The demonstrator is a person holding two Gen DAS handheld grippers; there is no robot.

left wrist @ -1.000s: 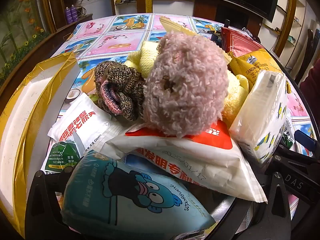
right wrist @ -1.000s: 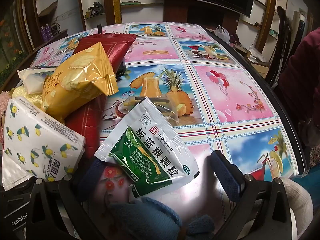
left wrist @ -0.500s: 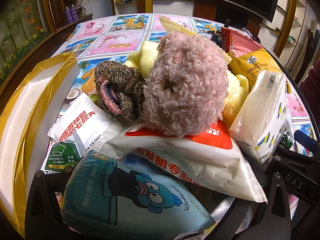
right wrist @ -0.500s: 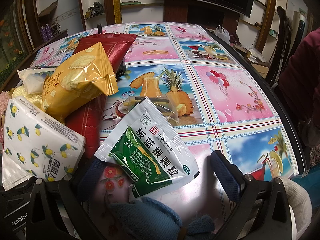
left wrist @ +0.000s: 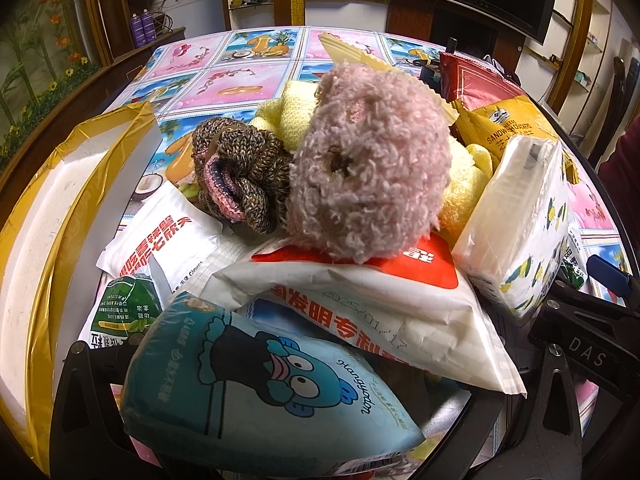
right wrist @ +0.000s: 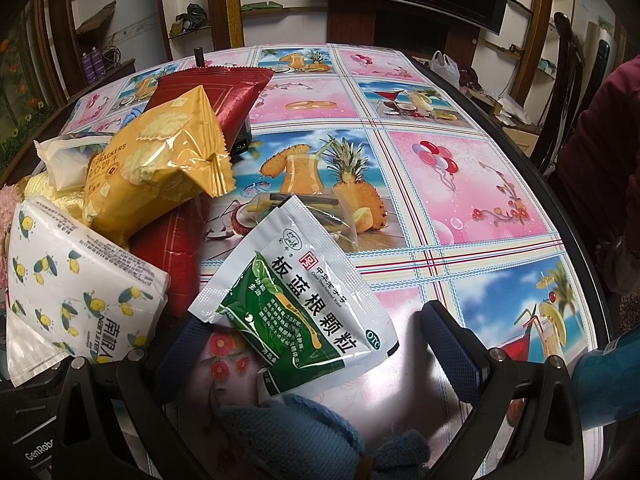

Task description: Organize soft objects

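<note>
In the left wrist view a pink fluffy ball (left wrist: 368, 164) lies on a white and red pack (left wrist: 384, 304), with a brown knitted piece (left wrist: 240, 172) and yellow cloth (left wrist: 292, 116) behind. A teal cartoon tissue pack (left wrist: 256, 376) lies between my left gripper's jaws and hides its fingertips. In the right wrist view my right gripper (right wrist: 320, 348) is open, its blue pads (right wrist: 452, 344) either side of a green and white sachet (right wrist: 300, 304). A blue knitted item (right wrist: 304, 436) lies just below it.
A white box with gold tape (left wrist: 52, 240) stands at the left. A lemon-print tissue pack (right wrist: 68, 296), a yellow cracker bag (right wrist: 156, 168) and a red bag (right wrist: 200, 120) crowd the left of the patterned tablecloth (right wrist: 460, 184). The other gripper (left wrist: 592, 320) is at the right.
</note>
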